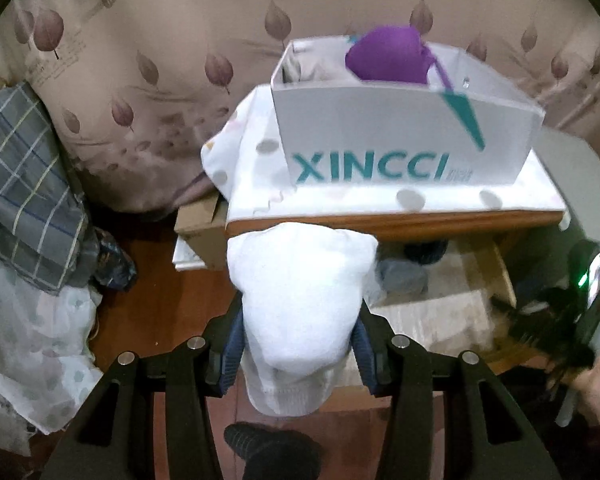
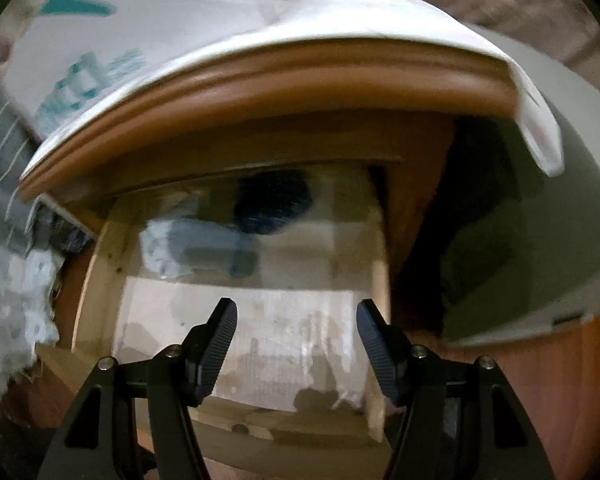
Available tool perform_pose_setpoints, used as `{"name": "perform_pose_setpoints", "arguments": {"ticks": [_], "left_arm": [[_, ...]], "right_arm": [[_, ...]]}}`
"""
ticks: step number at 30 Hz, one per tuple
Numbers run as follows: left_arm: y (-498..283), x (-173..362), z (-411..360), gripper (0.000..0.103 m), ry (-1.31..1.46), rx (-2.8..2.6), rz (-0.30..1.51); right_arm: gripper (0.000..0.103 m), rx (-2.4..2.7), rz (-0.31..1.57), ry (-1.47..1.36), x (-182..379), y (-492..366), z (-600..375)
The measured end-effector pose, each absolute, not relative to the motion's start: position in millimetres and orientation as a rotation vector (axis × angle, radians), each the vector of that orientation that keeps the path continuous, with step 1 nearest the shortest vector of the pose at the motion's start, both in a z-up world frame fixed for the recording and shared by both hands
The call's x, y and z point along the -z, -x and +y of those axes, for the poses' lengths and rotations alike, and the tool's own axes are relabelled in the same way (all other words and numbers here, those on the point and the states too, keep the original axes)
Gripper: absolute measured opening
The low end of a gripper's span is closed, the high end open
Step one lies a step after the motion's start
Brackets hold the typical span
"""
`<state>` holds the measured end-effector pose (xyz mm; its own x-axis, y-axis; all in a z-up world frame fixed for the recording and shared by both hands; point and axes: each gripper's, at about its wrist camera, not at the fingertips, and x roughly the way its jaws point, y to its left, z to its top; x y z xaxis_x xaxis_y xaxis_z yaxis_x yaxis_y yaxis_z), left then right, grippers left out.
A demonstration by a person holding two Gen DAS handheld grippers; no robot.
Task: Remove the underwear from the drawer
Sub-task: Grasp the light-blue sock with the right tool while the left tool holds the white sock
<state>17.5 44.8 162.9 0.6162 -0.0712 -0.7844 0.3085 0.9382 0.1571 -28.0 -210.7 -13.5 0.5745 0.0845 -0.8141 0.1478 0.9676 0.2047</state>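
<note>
With the left tool clamped on the white underwear just in front of the open drawer, lift it well clear, while the right tool hangs wide and empty above that drawer.

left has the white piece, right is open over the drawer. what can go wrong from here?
The white garment bulges well beyond the left gripper, so it may slip or snag. The open right gripper is over the drawer, where motion blur may spoil aim at the dark garment.
</note>
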Motion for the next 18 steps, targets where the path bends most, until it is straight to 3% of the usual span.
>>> {"name": "perform_pose_setpoints", "arguments": {"ticks": [9,18], "left_arm": [[-27,-152,67,0.043,-0.164,0.16,0.868],[-49,-123,95,0.044,-0.091,0.014,0.823]], "right_arm": [[0.064,-0.336,0.92,0.299,6,-6,-108],[0.053,-0.331,0.953,0.699,69,-52,-73]]}}
